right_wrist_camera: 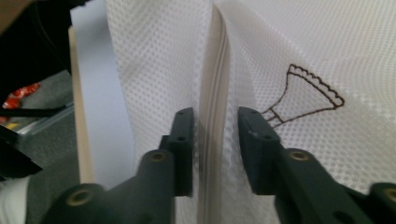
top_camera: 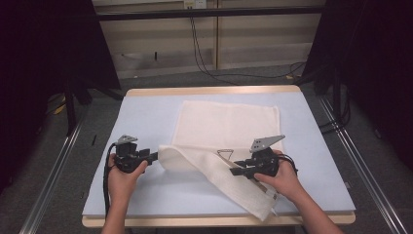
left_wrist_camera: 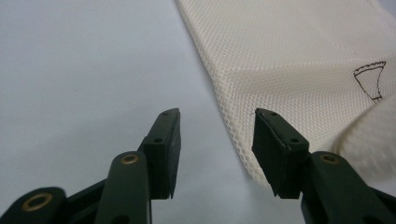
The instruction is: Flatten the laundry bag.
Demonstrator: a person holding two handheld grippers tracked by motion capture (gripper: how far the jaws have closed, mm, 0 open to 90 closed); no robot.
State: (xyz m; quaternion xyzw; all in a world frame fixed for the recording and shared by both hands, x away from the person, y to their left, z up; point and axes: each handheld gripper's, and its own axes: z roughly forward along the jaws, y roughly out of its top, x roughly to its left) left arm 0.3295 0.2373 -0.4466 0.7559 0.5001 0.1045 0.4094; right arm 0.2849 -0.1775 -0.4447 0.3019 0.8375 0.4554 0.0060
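- Cream mesh towel (top_camera: 226,126) spread on the pale blue table mat (top_camera: 146,117), near strip folded over and running diagonally toward the front right edge, its end overhanging the table rim.
- Left gripper (top_camera: 155,157) at the rolled left end of the fold, jaws parted about halfway with nothing pinched; in the left gripper view (left_wrist_camera: 217,140) bare mat between the jaws, the right one just over the towel corner (left_wrist_camera: 243,154) without pressing it.
- Right gripper (top_camera: 235,167) on the folded strip near the brown embroidered shuttlecock (right_wrist_camera: 310,95); jaws straddling the upright fold edge (right_wrist_camera: 214,93), gap narrow, pads (right_wrist_camera: 184,140) seemingly not pressing.
- Likely risk: fold springing open, since neither gripper clamps the cloth and the left end bulges as a loose roll.
- Likely risk: pulling back crooked and snagging the mesh on a pad, dragging the strip askew.
- Likely risk: overhanging end tugging the strip toward the table edge and skewing the fold.
- Likely risk: next pinch catching a single layer, leaving the lower layer behind.
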